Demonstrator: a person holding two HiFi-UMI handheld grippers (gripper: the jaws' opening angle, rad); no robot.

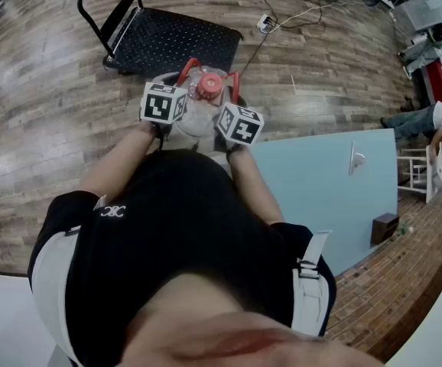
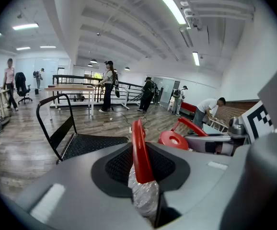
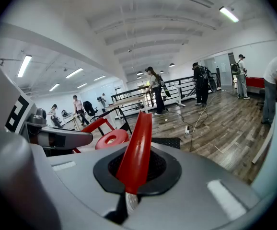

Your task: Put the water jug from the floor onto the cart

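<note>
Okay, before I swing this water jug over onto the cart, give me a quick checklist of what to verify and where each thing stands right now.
1. Left gripper shut on the red handle: ok.
2. Right gripper shut on the other red handle: ok.
3. Red cap seated on the water jug: ok.
4. Cart deck free to take the jug, nothing showing on it: ok.
5. Jug lifted clear of the floor: cannot tell, its base is hidden.
6. Cable out of the path: ok, it lies beyond the cart's far corner.
</note>
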